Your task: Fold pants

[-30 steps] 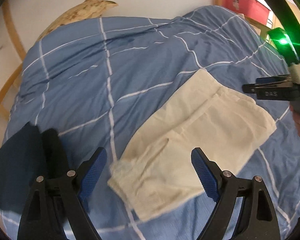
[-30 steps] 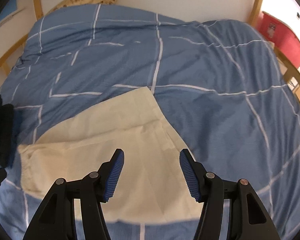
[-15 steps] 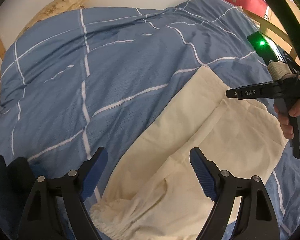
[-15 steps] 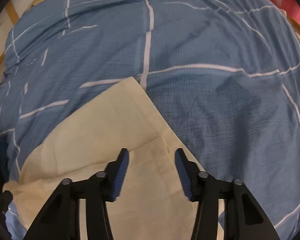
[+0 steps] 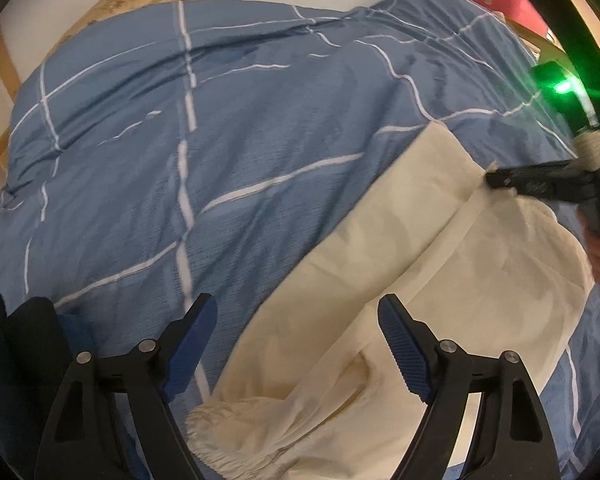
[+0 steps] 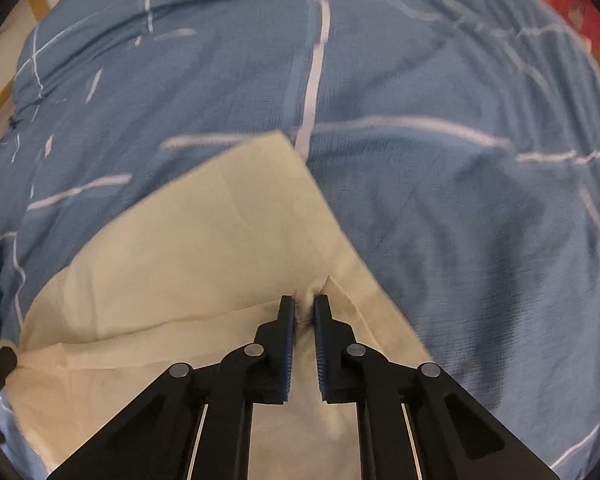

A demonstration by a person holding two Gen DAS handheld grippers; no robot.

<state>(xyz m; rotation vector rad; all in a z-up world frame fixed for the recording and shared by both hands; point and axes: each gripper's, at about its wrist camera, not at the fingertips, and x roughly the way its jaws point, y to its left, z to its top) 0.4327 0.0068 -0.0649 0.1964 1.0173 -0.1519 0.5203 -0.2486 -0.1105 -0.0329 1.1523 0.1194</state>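
Pants point(image 5: 400, 280), cream, lie flat on the blue checked duvet point(image 5: 220, 140) of the bed, at 5 o'clock in the left wrist view. Since a second ago both tongs dropped closer to the cloth. Right tongs point(image 6: 305, 312) went from wide apart to closing, a pinch of pants fabric bunched between the pads. Left tongs point(image 5: 298, 344) stay spread, nothing gripped, elastic waistband below them. Waistband is cut off at 6 o'clock; dark cloth point(image 5: 16, 344) at 8 o'clock unclear.
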